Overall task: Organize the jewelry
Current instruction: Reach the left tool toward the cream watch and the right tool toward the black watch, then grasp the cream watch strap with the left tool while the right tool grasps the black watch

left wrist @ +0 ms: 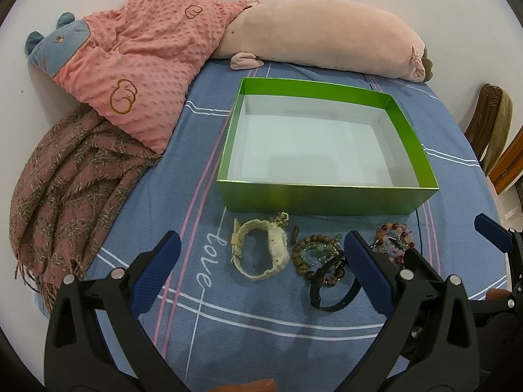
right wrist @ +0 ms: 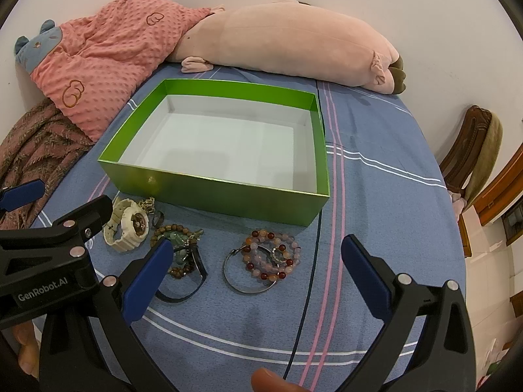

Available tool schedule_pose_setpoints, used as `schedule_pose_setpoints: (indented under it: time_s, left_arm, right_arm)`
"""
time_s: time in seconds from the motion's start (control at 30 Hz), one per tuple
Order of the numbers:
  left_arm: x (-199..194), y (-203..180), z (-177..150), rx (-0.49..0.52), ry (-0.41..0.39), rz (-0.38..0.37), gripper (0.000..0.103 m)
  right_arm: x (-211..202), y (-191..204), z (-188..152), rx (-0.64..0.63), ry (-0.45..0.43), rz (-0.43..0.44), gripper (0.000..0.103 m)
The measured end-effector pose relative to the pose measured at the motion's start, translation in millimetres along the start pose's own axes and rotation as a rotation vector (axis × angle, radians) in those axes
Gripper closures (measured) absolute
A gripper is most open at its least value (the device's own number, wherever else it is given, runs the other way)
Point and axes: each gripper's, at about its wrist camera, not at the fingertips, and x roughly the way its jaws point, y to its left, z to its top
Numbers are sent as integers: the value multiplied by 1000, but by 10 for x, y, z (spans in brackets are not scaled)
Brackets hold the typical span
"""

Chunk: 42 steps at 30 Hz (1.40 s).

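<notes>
An open green box (left wrist: 327, 197) (right wrist: 228, 196) with a white inside stands on the blue bedsheet. In front of it lie a cream watch (left wrist: 261, 251) (right wrist: 129, 225), a brown bead bracelet (left wrist: 305, 245) (right wrist: 170, 228), a black band (left wrist: 330, 289) (right wrist: 186, 281), coloured bead bracelets (left wrist: 395, 241) (right wrist: 271, 254) and a metal bangle (right wrist: 242, 281). My left gripper (left wrist: 261, 271) is open above the watch and beads, holding nothing. My right gripper (right wrist: 258, 271) is open above the coloured beads, holding nothing.
A pink dotted pillow (left wrist: 137, 65) (right wrist: 104, 52) and a long pink plush (left wrist: 320, 36) (right wrist: 287, 42) lie behind the box. A brown scarf (left wrist: 65, 189) is at the left. A wooden chair (right wrist: 470, 156) stands off the bed at the right.
</notes>
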Motion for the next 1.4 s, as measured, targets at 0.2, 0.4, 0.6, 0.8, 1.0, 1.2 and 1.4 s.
schedule_pose_setpoints:
  time_s: [0.2,0.4,0.6,0.8,1.0,1.2,1.4]
  left_arm:
    - [26,-7,13,0,1,-1,2]
    - [-12,81,47,30,-31,-41,2]
    - [87,327,212,28,7,-116,6]
    - [307,466,133,23,52,-88,19]
    - [681,400,22,53,169,-50,48]
    - [722,381,15,65,180,-45,48]
    - [858,361,-38,79,210,-47,54]
  right_arm:
    - [2,2,3,-2,-1,0,1]
    - [-21,-1,38,-51,-52,-1,1]
    - [198,-457,230,61,-2,87,16]
    - [588,-428,145,52,141,237,65]
    - [691,80,9,-126,198,324,66]
    - [680,180,-45,-180,206,318,65]
    - [694,214,-106,-222,205,282,65]
